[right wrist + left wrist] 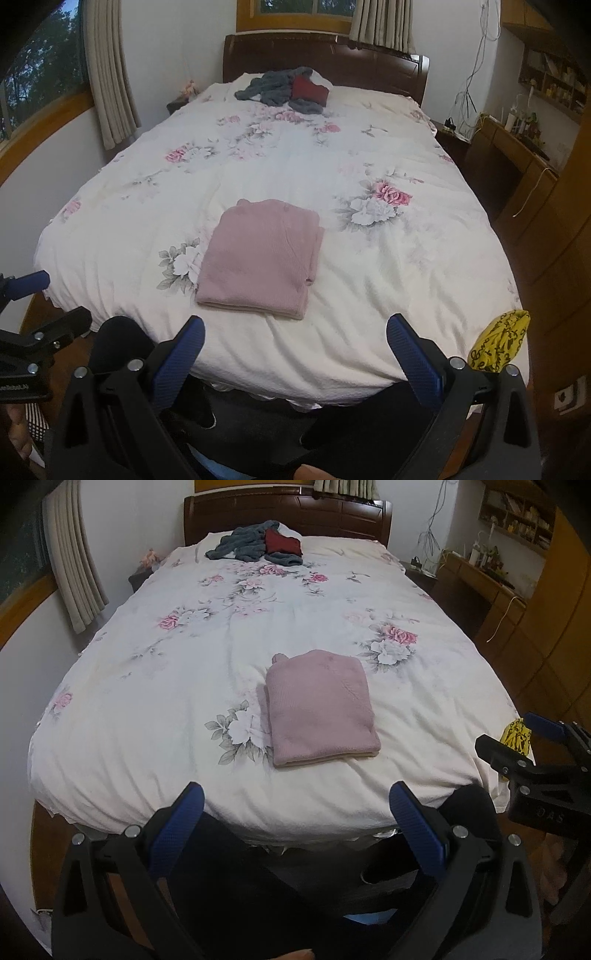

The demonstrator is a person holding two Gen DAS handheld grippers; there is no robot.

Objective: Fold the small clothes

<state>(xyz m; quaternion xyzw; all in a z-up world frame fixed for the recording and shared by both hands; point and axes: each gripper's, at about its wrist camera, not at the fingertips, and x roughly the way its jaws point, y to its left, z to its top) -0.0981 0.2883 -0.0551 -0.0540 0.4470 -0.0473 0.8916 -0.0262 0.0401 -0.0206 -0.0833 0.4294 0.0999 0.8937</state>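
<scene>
left hand-held gripper [295, 808] spread wide, right hand-held gripper [295, 343] likewise, both empty

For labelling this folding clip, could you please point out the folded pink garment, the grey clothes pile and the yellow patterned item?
folded pink garment [321, 712], left wrist view, centre of its top face.
grey clothes pile [273, 88], right wrist view, middle of the heap.
yellow patterned item [498, 343], right wrist view, its visible middle.

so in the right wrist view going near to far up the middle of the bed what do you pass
right tool → folded pink garment → grey clothes pile with the dark red item → headboard
</scene>
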